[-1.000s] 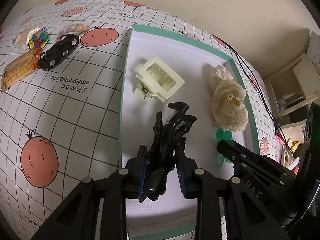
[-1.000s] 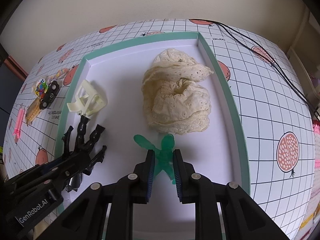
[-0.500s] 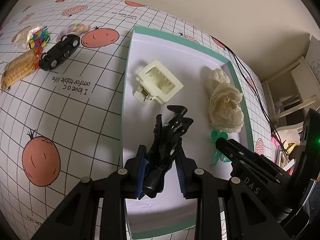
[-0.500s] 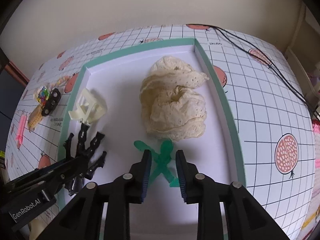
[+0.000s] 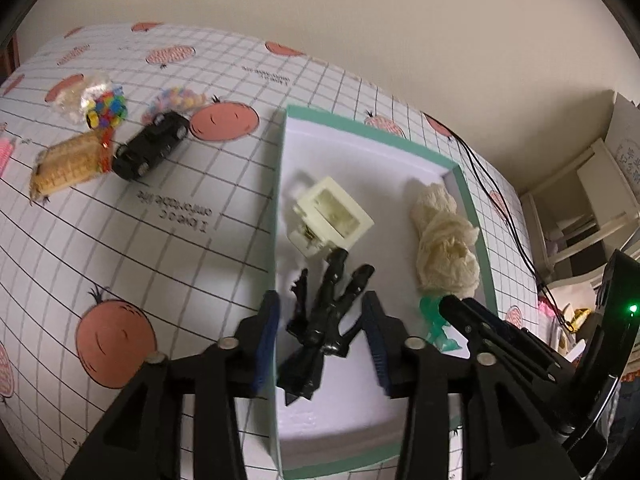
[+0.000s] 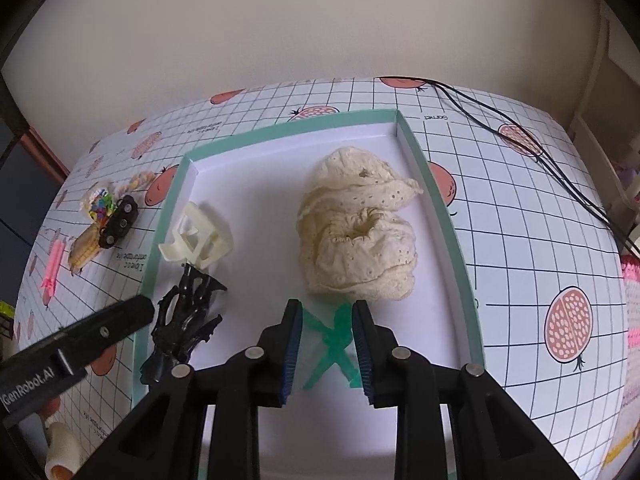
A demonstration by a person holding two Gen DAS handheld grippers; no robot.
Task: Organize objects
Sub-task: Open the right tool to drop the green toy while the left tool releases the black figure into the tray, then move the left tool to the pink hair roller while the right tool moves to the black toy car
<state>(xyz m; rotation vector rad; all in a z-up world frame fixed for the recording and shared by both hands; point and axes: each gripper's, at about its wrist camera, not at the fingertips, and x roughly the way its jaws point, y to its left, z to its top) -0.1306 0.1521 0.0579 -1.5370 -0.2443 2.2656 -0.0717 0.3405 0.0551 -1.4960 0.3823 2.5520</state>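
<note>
Left gripper (image 5: 322, 332) spread wide around the black clip (image 5: 320, 320), whose tail its frame hides. Right gripper (image 6: 326, 344) likewise spread, the translucent green clip (image 6: 334, 340) lying loose between.

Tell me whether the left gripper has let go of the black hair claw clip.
Yes. The left gripper has opened; the black hair claw clip lies free in the tray.
</note>
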